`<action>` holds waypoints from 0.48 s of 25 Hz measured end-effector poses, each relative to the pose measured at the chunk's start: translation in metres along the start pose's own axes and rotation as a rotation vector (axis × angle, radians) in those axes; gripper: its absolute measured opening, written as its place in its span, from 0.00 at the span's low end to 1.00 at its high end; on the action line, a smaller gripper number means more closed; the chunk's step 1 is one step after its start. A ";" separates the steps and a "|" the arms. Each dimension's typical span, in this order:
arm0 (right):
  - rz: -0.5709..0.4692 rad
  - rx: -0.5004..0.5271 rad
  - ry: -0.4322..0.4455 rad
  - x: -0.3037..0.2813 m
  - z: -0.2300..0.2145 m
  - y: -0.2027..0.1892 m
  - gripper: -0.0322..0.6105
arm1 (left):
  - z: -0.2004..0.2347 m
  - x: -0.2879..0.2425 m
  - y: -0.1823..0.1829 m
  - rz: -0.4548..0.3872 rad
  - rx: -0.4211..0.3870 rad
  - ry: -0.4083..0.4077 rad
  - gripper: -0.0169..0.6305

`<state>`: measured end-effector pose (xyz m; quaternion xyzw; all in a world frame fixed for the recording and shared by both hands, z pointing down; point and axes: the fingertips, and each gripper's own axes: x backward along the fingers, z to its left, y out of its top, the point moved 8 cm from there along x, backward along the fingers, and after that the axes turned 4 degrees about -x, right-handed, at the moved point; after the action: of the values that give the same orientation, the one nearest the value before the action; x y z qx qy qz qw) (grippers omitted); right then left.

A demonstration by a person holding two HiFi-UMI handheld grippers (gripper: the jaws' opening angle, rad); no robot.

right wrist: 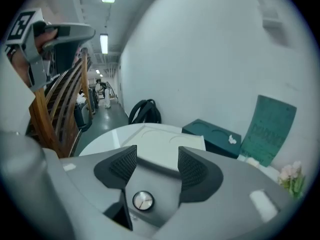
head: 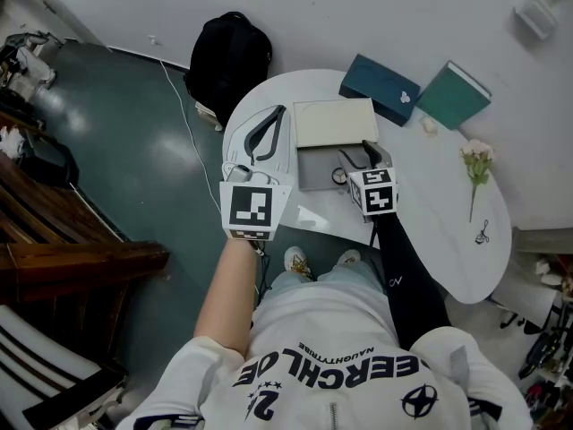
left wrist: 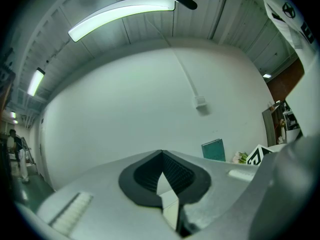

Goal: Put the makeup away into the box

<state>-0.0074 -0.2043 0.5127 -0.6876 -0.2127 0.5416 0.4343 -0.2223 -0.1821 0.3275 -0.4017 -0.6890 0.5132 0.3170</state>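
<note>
honestly the round compact (right wrist: 143, 200) looks to be sitting in the grey box (head: 313, 173) mid-frame on the table (head: 430, 213), so with the right tongs (right wrist: 152, 161) spread apart right above it and the left tongs (left wrist: 161, 156) pinched together empty, one sloppy dip could knock it out.

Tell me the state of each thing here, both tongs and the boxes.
Left tongs: shut, empty.
Right tongs: open, empty.
Grey rectangular box: open, cream lid laid back.
Small round silver makeup case: lying inside the grey box.
Dark teal box: uncovered, teal lid upright beside it.
</note>
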 end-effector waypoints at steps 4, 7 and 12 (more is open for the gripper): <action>-0.173 0.009 -0.039 0.031 -0.003 0.045 0.49 | 0.001 -0.003 0.004 -0.003 -0.001 -0.006 0.03; -0.269 0.031 -0.052 0.054 0.001 0.076 0.49 | 0.004 -0.003 0.009 -0.011 -0.004 0.001 0.03; -0.422 0.072 -0.061 0.095 0.008 0.121 0.49 | 0.006 -0.004 0.020 -0.026 -0.006 -0.002 0.03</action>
<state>-0.0060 -0.1934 0.3593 -0.5951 -0.3456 0.4666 0.5556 -0.2208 -0.1850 0.3069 -0.3931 -0.6961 0.5074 0.3217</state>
